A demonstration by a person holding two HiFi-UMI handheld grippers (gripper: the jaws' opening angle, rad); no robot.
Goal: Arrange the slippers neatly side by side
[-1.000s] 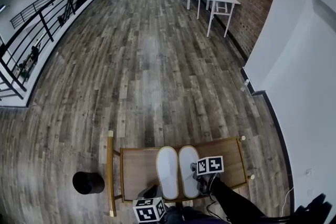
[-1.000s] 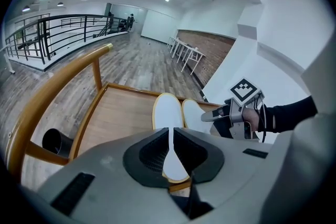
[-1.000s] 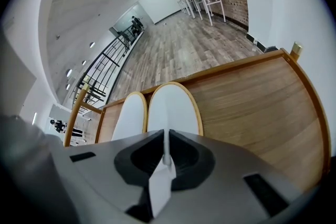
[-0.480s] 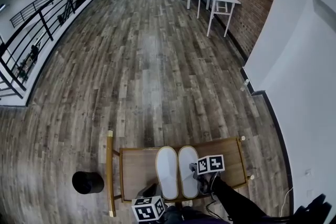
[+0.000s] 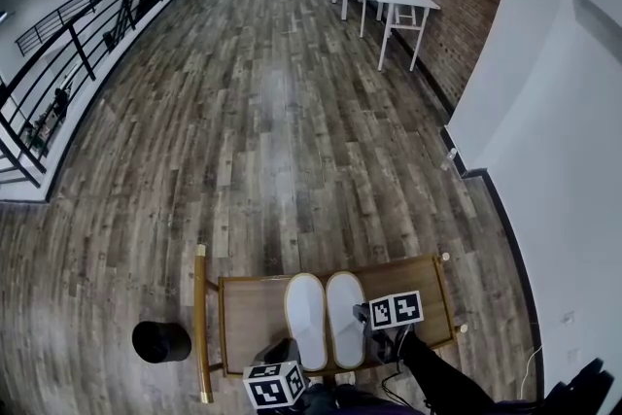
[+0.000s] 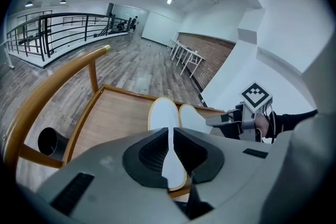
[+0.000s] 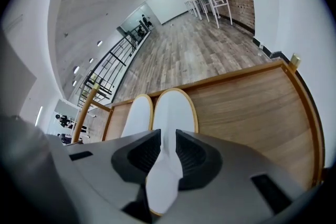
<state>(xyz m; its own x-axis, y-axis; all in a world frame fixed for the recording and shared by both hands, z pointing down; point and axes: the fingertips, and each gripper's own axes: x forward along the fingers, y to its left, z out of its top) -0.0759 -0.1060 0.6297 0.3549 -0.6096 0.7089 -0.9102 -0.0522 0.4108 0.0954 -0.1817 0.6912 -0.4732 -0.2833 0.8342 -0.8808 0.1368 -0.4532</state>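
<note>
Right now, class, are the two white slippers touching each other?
Touching. The right gripper view shows the left slipper and the right slipper with their tan rims meeting along the inner sides, no gap between them.

Both tilted down, the left gripper point(image 5: 288, 352) pinches the left slipper point(image 5: 307, 316) at its heel, while the right gripper point(image 5: 362, 317) has jaws just opened astride the right slipper point(image 5: 345, 311).

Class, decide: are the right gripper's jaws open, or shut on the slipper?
Open: the right gripper has just been opening its jaws; they stand apart, with the right slipper's heel between them, not squeezed.
</note>
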